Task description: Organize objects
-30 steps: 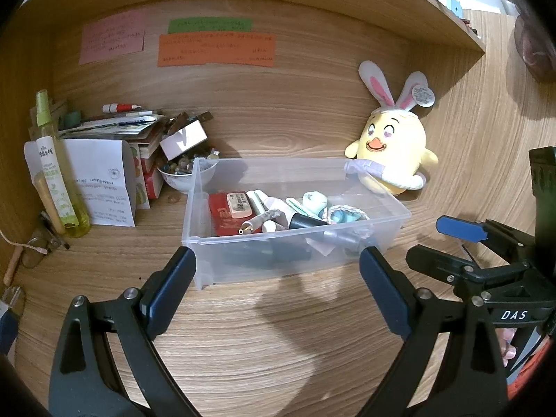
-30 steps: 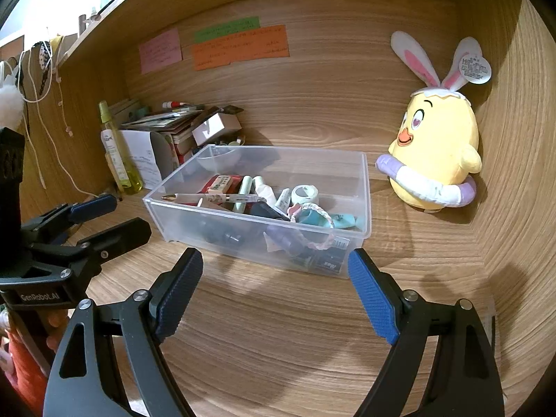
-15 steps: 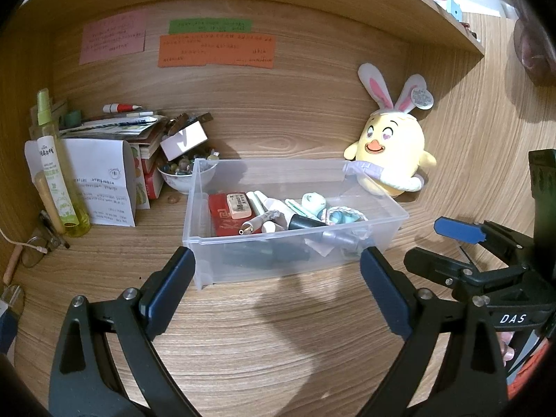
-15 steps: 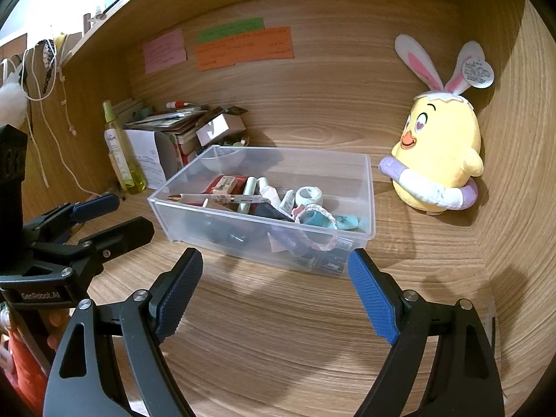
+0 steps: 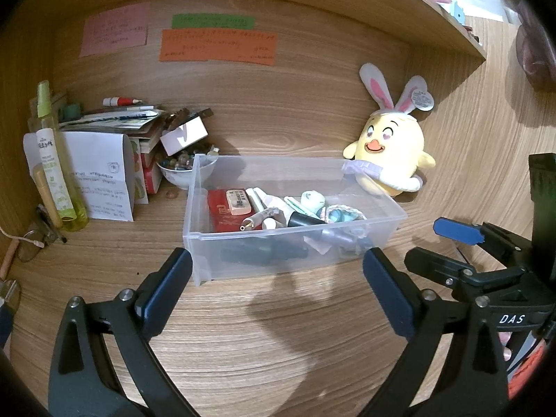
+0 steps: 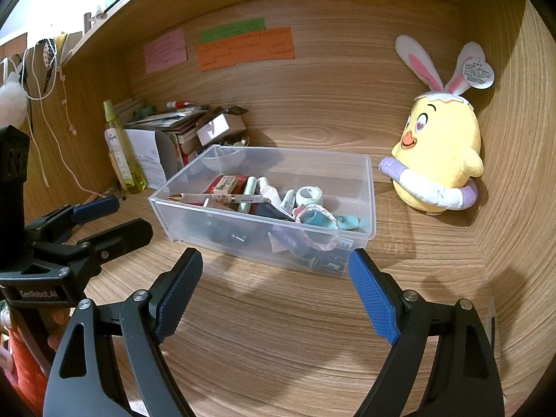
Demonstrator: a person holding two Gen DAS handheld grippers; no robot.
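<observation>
The clear plastic bin (image 5: 368,239) sits on the wooden desk (image 5: 278,330) ahead of both grippers, crammed with an eraser (image 5: 238,202), a pen (image 6: 215,198), tape and tubes. Items low behind its frosted front wall are hard to identify. The left gripper (image 5: 276,283) and right gripper (image 6: 274,286) gape wide, empty. A chick plush (image 6: 439,160) stands beside the bin's right end; a yellow spray bottle (image 5: 55,166) and papers crowd the left.

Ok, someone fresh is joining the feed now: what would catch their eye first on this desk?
Probably the yellow chick plush with rabbit ears, standing in the right back corner, just beside the clear plastic bin. The bin sits mid-desk, crammed with small stationery, directly ahead of both open grippers, left gripper and right gripper. Above it, pink, green and orange sticky notes stand out on the back wall.
</observation>
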